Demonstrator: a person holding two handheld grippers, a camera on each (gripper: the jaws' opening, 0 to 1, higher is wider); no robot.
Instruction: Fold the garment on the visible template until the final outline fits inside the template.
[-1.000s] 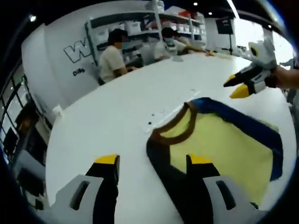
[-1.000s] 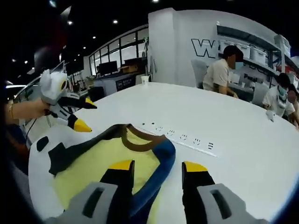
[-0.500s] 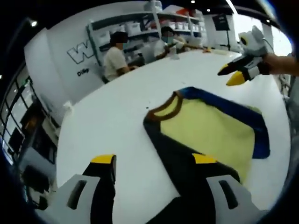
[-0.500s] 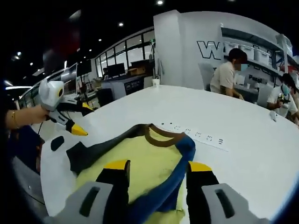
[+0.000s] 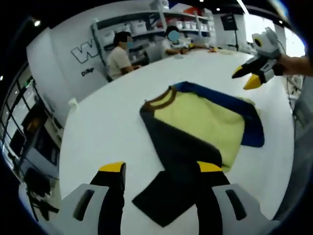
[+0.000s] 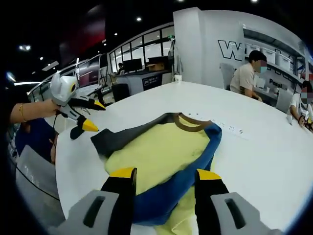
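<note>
Shirt (image 5: pixel 200 125) lies flat on the white table (image 5: pixel 112 127), collar at the far end from both. The dark sleeve stretches toward the left gripper (image 5: pixel 161 169), the blue sleeve toward the right gripper (image 6: pixel 164 174); both sets of jaws hang released, gripping nothing, above the cloth

bare table (image 5: pixel 112 122) around garment (image 5: pixel 205 122), nothing blocking

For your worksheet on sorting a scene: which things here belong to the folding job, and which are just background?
Job:
- yellow garment with dark and blue sleeves
- left gripper, open
- right gripper, open
- white table

Background:
- seated people
- shelves
- row of small marks on the table
</note>
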